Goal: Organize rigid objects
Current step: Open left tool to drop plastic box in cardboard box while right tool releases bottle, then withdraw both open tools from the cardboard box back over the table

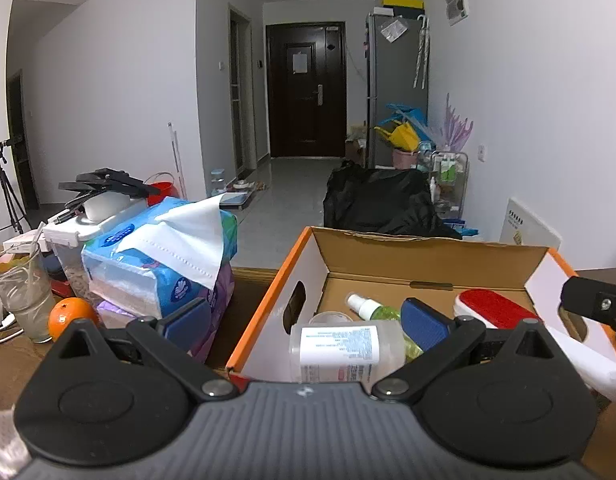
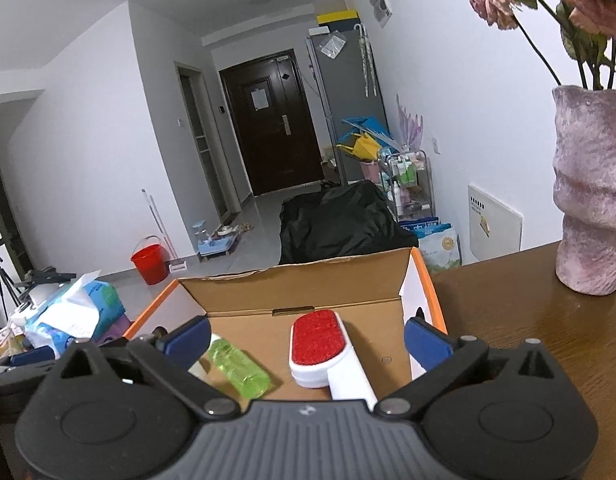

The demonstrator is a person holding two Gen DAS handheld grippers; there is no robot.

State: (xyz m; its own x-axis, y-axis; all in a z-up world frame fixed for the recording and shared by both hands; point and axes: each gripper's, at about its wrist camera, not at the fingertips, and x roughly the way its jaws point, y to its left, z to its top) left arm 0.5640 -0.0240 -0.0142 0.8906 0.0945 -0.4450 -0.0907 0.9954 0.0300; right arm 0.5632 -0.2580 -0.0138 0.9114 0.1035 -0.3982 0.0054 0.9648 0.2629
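An open cardboard box with an orange rim stands on the table. A clear bottle with a white label, a green spray bottle and a red-and-white lint brush lie inside it. My left gripper hangs open over the box's near left part, the clear bottle lying loose between its blue pads. My right gripper is open too, above the box. The lint brush rests between its pads untouched, handle pointing toward the camera. The green bottle lies just left of the brush.
Stacked tissue packs, an orange, a glass and a white-lidded container crowd the table left of the box. A pink vase with dried flowers stands on the brown tabletop to the right.
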